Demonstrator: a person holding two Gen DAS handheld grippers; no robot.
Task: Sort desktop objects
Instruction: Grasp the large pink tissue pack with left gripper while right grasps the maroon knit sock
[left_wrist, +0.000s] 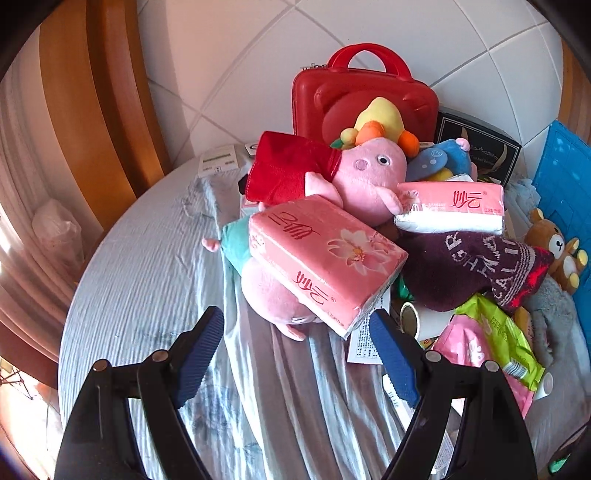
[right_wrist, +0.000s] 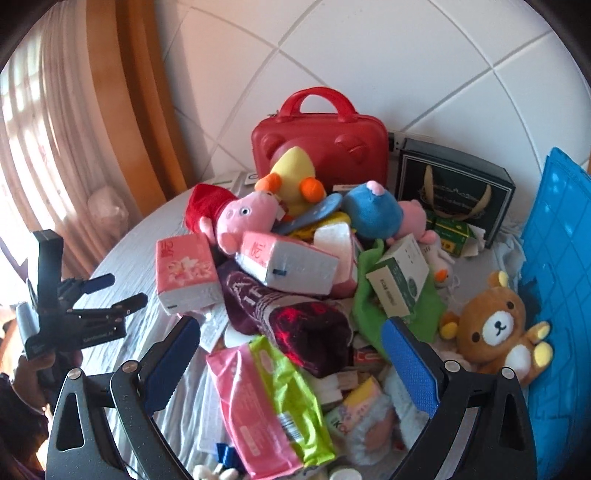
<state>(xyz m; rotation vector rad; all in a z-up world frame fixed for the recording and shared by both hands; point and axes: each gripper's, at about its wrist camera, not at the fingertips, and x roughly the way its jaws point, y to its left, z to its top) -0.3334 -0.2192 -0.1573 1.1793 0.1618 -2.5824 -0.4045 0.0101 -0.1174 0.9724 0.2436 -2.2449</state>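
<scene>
Tissue pack (left_wrist: 325, 266) atop pig plush (left_wrist: 273, 291), w/ sock (left_wrist: 476, 266) beside.

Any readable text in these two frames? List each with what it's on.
"妙云": pink tissue pack, upside down, printed twice.
"妙云": second tissue pack.
"24": tissue pack end, upside down.
"CALI", partial: maroon knit sock.
Black gift box, green-and-white box, receipts: too small or blurred.

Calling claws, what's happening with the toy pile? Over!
Left claw open, empty. Right claw open, empty. Pink tissue pack just ahead of left claw, lying on pig plush. Pile unsorted.
</scene>
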